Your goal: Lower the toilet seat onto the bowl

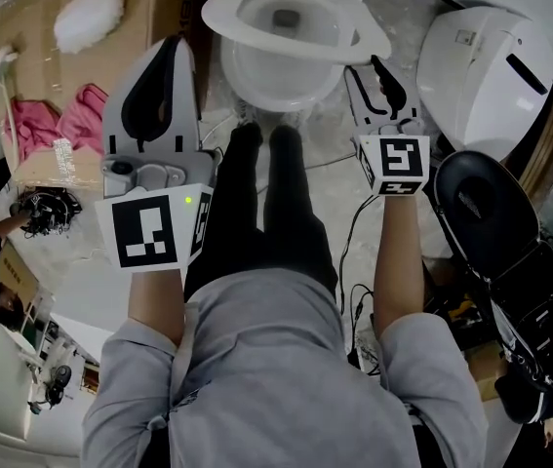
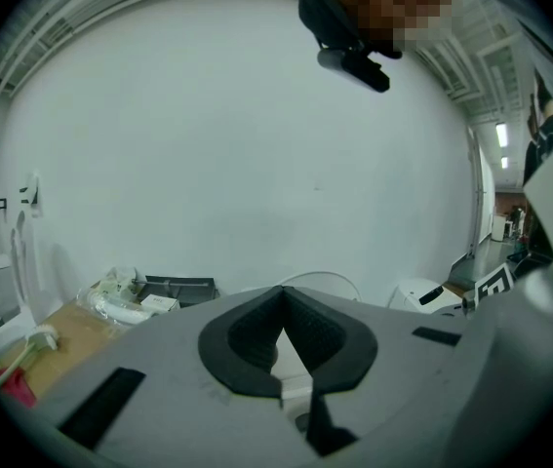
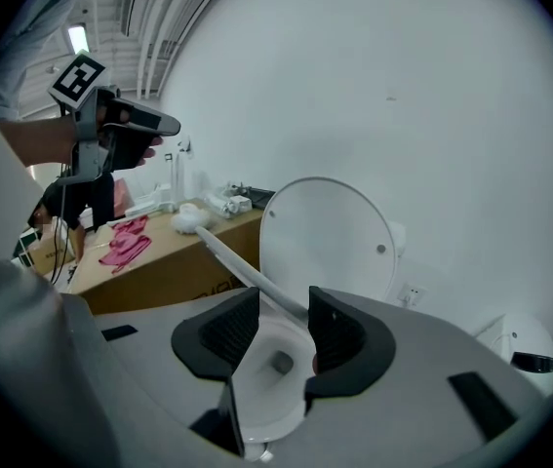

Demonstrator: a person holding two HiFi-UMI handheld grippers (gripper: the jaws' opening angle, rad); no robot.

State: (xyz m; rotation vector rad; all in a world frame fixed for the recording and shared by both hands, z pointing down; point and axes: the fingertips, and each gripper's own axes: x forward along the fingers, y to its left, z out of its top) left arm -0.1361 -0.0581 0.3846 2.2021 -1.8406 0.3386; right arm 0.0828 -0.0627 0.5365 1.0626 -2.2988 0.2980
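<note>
The right gripper (image 3: 284, 300) has its jaws apart, and the thin white rim of the toilet seat (image 3: 247, 273) runs between them, closer to the right-hand pad (image 3: 339, 334). The pads do not clamp the rim from both sides. Seen edge-on in the right gripper view, the seat slants from the jaws up and away to the left, clear of the bowl (image 3: 274, 378), whose drain shows in the gap beneath it. Behind it the round white lid (image 3: 330, 237) stands upright against the wall.

In the head view the right gripper (image 1: 374, 76) sits at the right-front edge of the toilet seat (image 1: 225, 16). The seat is a glossy white oval ring whose long axis runs from the wall toward the person, above the bowl (image 1: 276, 84).

The left gripper (image 2: 281, 295) is closed with nothing in it, its pads meeting at the tips. It is raised toward the bare wall, and in the head view the left gripper (image 1: 164, 66) is to the left of the bowl.

Each gripper's cube carries black-and-white square markers. The print on the cardboard box (image 3: 159, 276) is too small to read. A pink cloth (image 1: 76, 120) lies on it, and a second white toilet (image 1: 481, 66) stands at the right.
</note>
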